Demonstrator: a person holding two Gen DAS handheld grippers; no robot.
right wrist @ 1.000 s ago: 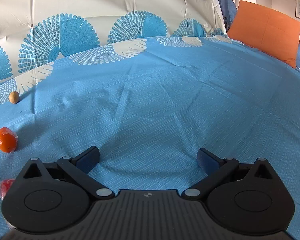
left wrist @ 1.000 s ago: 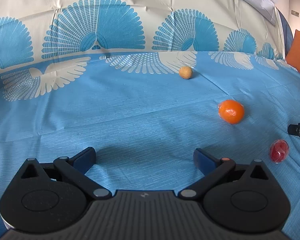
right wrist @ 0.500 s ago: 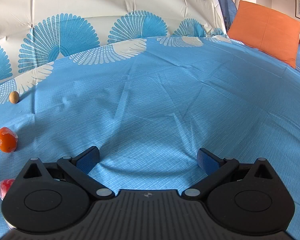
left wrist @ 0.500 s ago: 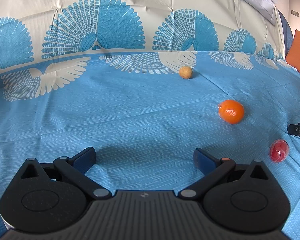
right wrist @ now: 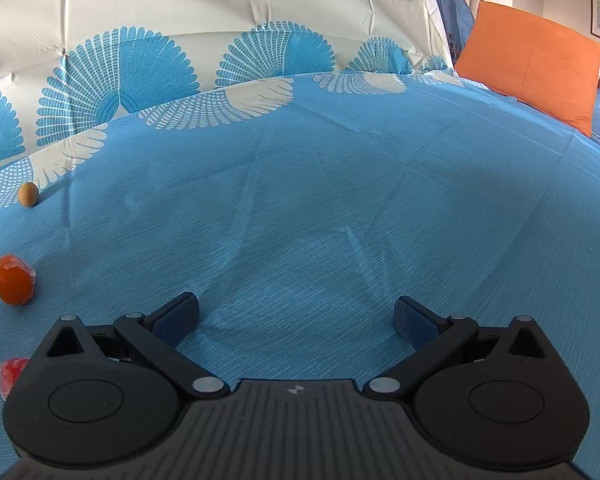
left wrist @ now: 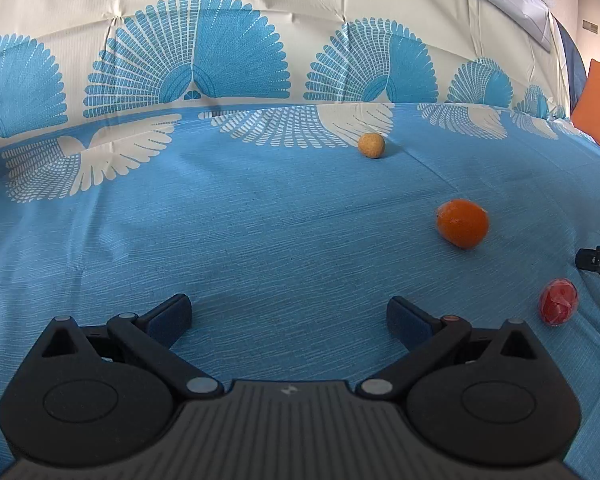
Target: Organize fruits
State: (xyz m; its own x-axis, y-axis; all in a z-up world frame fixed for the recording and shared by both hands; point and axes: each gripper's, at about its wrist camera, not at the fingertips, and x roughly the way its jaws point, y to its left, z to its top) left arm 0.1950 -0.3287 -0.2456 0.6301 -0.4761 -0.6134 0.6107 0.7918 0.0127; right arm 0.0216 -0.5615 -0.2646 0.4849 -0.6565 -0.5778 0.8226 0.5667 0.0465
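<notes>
Three fruits lie apart on a blue bedspread. In the left wrist view a small tan round fruit is far ahead, an orange is to the right, and a red fruit is nearer at far right. My left gripper is open and empty, low over the cloth, left of the fruits. My right gripper is open and empty; in its view the tan fruit, the orange and the red fruit are at far left, the red one partly hidden by the gripper body.
An orange cushion stands at the back right of the bed. A white and blue patterned fabric rises behind the bedspread. Part of the right gripper shows as a black piece at the right edge of the left wrist view.
</notes>
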